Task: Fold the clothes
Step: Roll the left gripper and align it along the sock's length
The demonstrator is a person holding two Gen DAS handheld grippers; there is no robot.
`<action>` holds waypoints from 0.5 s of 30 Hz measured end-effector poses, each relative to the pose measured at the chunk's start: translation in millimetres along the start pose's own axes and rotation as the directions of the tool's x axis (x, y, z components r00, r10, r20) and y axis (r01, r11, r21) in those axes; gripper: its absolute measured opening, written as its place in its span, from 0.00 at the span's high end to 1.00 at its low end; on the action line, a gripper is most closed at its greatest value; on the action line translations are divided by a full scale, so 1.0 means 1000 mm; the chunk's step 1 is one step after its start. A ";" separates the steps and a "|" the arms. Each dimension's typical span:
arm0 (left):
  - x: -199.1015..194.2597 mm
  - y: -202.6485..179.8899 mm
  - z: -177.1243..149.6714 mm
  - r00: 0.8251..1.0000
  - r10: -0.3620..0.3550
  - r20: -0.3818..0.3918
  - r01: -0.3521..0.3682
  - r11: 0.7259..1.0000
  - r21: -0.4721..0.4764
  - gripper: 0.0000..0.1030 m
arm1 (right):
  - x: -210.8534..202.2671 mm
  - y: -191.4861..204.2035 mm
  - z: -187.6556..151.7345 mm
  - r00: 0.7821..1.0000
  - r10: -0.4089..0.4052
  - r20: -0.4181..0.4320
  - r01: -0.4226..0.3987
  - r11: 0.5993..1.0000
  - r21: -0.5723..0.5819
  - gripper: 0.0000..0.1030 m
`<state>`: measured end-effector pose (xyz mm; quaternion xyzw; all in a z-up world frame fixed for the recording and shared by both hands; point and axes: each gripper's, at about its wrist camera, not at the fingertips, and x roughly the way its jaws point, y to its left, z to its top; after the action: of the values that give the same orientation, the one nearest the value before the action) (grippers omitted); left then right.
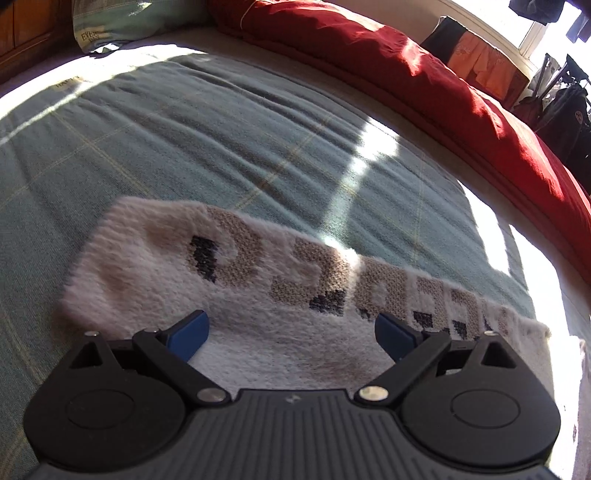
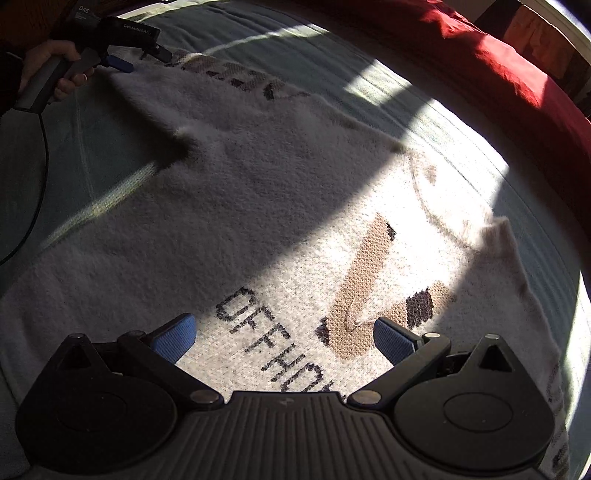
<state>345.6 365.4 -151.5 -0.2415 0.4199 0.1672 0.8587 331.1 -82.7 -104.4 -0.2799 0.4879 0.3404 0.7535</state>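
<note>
A fluffy white knitted sweater (image 2: 258, 192) with tan and dark lettering lies spread flat on the bed. Its sleeve (image 1: 229, 266) stretches across the left wrist view, cuff at the left. My left gripper (image 1: 291, 334) hovers low over that sleeve, open, with its blue pads wide apart and nothing between them. In the right wrist view the left gripper (image 2: 122, 59) appears at the far top left, held by a hand (image 2: 51, 62), at the sleeve's end. My right gripper (image 2: 284, 338) is open above the sweater's chest, over the dark lettering (image 2: 269, 339).
A teal checked bedspread (image 1: 207, 122) covers the bed under the sweater. A red duvet (image 1: 424, 74) is bunched along the far side. A pillow (image 1: 122, 22) lies at the head. Clothes hang at the window (image 1: 480, 62). A black cable (image 2: 37, 184) trails from the left gripper.
</note>
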 end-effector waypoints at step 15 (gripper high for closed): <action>0.027 0.051 0.047 0.993 0.026 0.117 -0.011 0.992 -0.127 0.07 | 0.016 0.014 0.037 0.999 0.029 0.025 -0.029 1.000 -0.010 0.00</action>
<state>367.0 436.2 -162.2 -0.2810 0.3591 0.2155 0.8635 345.2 -41.8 -107.0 -0.2724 0.4808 0.3573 0.7530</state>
